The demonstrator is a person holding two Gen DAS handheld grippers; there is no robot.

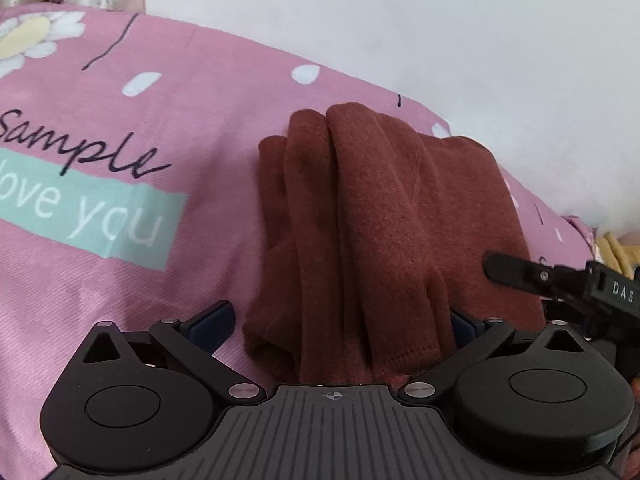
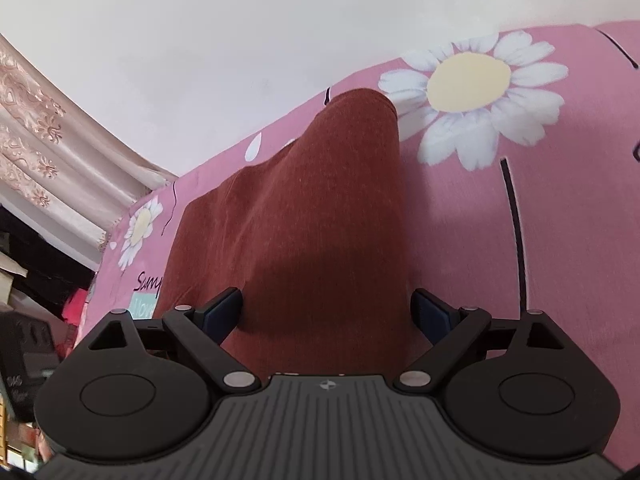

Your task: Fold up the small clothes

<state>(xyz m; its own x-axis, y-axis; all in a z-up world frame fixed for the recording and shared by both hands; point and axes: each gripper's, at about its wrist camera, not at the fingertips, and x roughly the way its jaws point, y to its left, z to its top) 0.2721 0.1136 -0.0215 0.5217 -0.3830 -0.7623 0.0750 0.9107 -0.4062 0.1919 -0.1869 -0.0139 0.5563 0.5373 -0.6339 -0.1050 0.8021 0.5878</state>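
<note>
A rust-brown garment (image 1: 372, 216) lies folded in several layers on the pink flowered bedsheet (image 1: 168, 120). My left gripper (image 1: 340, 320) is open, its blue-padded fingers (image 1: 212, 320) set either side of the garment's near end. My right gripper (image 2: 326, 312) is also open and straddles a raised fold of the same garment (image 2: 304, 216). The right gripper's black finger (image 1: 532, 274) shows in the left wrist view, lying over the garment's right edge.
The sheet bears daisies (image 2: 476, 92) and a teal "love you" patch (image 1: 92, 216). A white wall (image 1: 440, 20) backs the bed. A beige curtain (image 2: 52, 160) and dark clutter (image 2: 24, 280) stand at the left in the right wrist view.
</note>
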